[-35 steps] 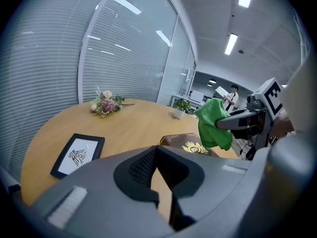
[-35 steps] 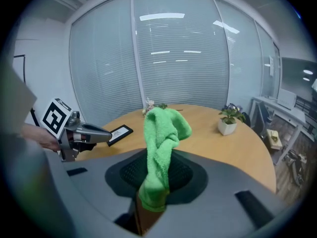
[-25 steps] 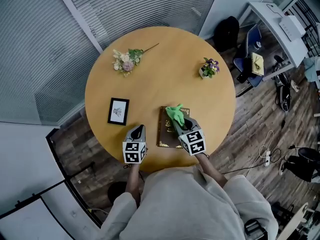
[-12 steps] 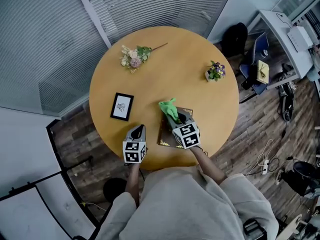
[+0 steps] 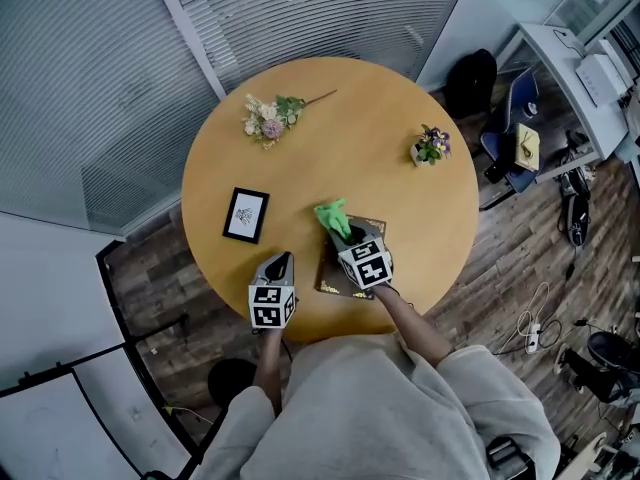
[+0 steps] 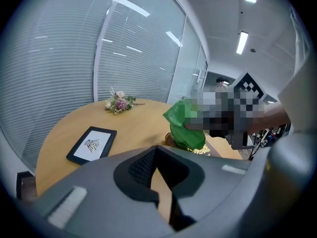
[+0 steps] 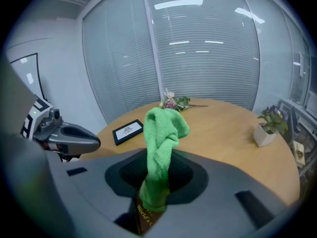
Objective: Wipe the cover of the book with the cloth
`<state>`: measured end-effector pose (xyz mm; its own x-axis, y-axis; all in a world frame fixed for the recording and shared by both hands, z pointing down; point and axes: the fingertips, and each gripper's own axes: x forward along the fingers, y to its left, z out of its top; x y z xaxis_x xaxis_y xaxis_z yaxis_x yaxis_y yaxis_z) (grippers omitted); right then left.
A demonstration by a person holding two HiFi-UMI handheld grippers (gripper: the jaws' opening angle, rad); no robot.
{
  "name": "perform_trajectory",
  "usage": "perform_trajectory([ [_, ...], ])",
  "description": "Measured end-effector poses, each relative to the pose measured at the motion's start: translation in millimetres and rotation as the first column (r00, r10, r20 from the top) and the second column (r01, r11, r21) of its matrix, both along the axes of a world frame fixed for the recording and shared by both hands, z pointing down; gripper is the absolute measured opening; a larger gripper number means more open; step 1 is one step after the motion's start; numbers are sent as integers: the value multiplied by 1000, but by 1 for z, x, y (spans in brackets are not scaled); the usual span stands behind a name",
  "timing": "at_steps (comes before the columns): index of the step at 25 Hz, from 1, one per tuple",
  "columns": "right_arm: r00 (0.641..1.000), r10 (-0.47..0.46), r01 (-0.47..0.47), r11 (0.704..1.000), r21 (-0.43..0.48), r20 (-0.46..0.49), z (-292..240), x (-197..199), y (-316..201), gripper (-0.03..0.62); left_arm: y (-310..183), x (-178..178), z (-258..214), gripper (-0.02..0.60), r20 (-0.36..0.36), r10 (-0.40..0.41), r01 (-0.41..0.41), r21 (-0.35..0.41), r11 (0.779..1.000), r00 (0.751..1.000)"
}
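Observation:
A dark brown book (image 5: 336, 273) with gold ornament lies near the front edge of the round wooden table (image 5: 330, 158). My right gripper (image 5: 347, 240) is over the book, shut on a green cloth (image 5: 332, 218) that sticks out ahead of the jaws. In the right gripper view the cloth (image 7: 161, 152) hangs down between the jaws onto the book (image 7: 143, 213). My left gripper (image 5: 277, 266) rests at the table's front edge to the left of the book, jaws shut with nothing in them. In the left gripper view the cloth (image 6: 185, 124) sits on the book (image 6: 208, 151).
A black picture frame (image 5: 246, 215) lies left of the book. A dried flower sprig (image 5: 272, 116) lies at the far left of the table and a small potted plant (image 5: 430, 145) at the far right. Window blinds, chairs and a desk (image 5: 575, 58) surround the table.
My right gripper has slid the green cloth leftward across the book cover. The left gripper has stayed in place.

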<state>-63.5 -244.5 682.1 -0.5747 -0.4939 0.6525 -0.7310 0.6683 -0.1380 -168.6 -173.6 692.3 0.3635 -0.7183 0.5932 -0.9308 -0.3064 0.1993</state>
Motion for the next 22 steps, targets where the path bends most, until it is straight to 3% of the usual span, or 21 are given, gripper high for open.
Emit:
perform_trajectory([
  [12,998,48,-52,991,-125,-35,42,7,5,98,4,-1,-2,11,6,-6,6,-2,1000,1000],
  [22,995,101,-100,977,-186,-3,56,10,-3,98,4,1,-4,11,9,1,-1,3,1000,1000],
])
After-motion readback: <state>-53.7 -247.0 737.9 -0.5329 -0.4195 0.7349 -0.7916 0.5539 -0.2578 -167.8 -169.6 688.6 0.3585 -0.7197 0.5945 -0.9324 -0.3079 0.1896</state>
